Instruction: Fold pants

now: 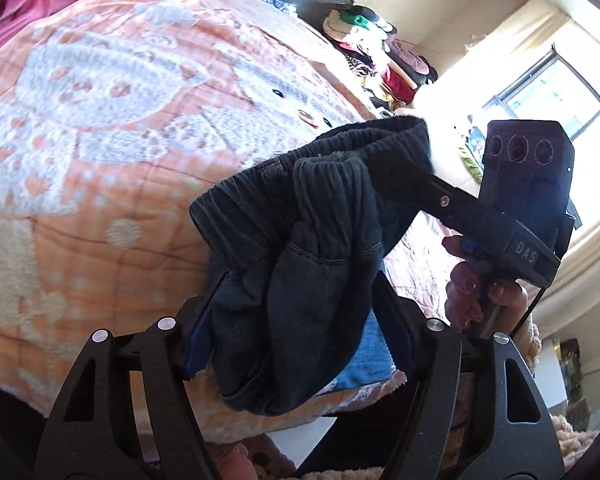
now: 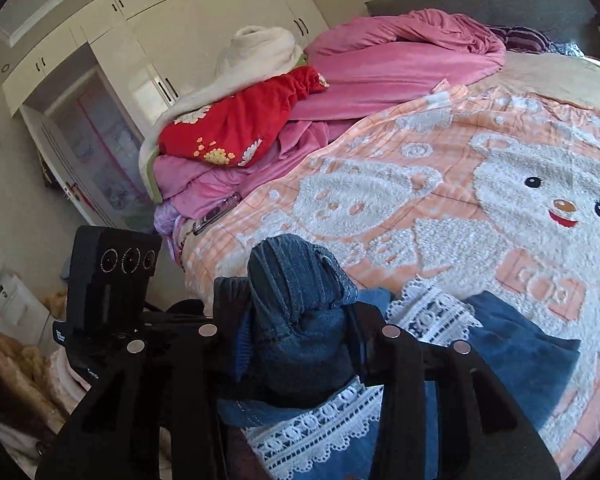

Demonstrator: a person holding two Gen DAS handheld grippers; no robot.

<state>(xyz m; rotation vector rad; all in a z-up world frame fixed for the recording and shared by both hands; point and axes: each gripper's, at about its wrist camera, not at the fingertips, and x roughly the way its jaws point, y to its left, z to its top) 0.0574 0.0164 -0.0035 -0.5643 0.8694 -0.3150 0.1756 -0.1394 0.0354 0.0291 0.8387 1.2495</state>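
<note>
The pants are dark blue denim with a ribbed elastic waistband (image 1: 300,184) and white lace trim (image 2: 432,312). My left gripper (image 1: 296,300) is shut on a bunched part of the waist and holds it above the bed's near edge. My right gripper (image 2: 296,320) is shut on another bunch of the denim (image 2: 296,280), close beside the left one. The right gripper's body (image 1: 524,184) shows in the left wrist view, with fingers of a hand on its handle. The left gripper's body (image 2: 116,272) shows in the right wrist view. The legs (image 2: 520,344) trail onto the bed.
The bed carries an orange and white bear blanket (image 2: 460,184). A heap of pink, red and white bedding (image 2: 300,92) lies at its far left with a phone (image 2: 216,214) beside it. Wardrobes (image 2: 160,40) stand behind. A pile of clothes (image 1: 380,52) and a bright window (image 1: 548,92) lie beyond the bed.
</note>
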